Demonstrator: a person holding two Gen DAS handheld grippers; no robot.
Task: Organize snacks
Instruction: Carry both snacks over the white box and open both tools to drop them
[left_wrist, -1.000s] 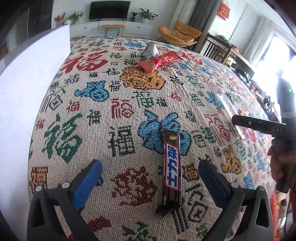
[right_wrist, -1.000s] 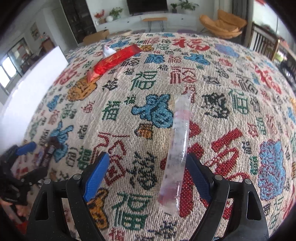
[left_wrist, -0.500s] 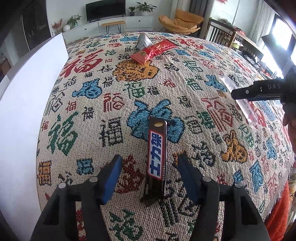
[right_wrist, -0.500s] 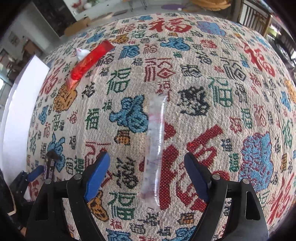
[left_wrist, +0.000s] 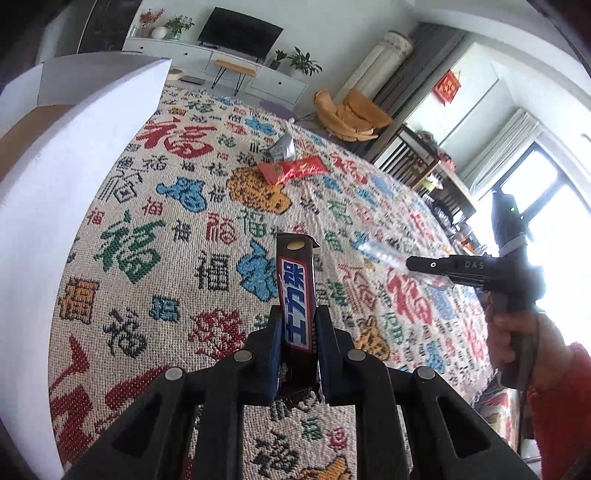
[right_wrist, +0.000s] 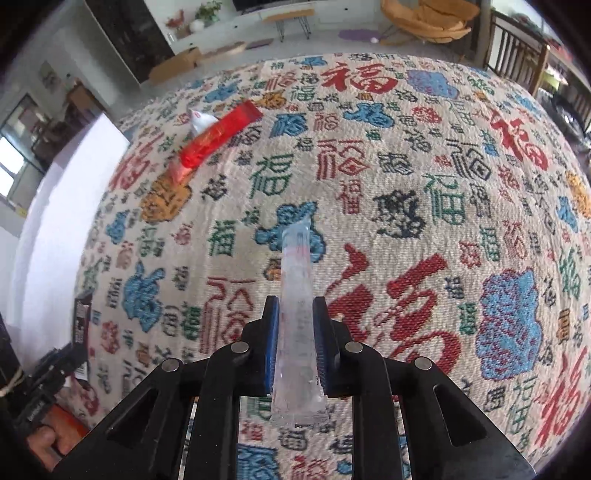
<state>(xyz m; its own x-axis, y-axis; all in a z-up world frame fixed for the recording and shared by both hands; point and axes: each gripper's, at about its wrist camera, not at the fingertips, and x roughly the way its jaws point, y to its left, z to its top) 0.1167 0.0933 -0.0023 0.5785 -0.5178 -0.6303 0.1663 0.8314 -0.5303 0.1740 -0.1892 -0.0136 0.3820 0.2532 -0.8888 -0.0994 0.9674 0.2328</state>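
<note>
My left gripper (left_wrist: 295, 317) is shut on a dark brown chocolate bar (left_wrist: 295, 288) with a blue and white label, and the bar sticks out forward above the patterned tablecloth (left_wrist: 177, 236). My right gripper (right_wrist: 294, 308) is shut on a long clear plastic snack tube (right_wrist: 295, 295), lifted off the cloth. In the left wrist view the right gripper (left_wrist: 417, 264) shows at the right with the clear tube (left_wrist: 380, 254) in it. In the right wrist view the chocolate bar (right_wrist: 81, 325) shows at the far left edge. A red snack packet (left_wrist: 291, 170) (right_wrist: 218, 136) and a silver wrapper (left_wrist: 282, 146) (right_wrist: 199, 120) lie at the far side of the table.
A white box (left_wrist: 55, 184) (right_wrist: 55, 221) with a brown inside stands along the left side of the table. A hand in a red sleeve (left_wrist: 554, 387) holds the right gripper. Chairs, a cabinet and a television stand beyond the table.
Both grippers have closed, the left on the chocolate bar and the right on the clear tube, and both have risen with their snacks. The left one has also tilted up towards the room.
</note>
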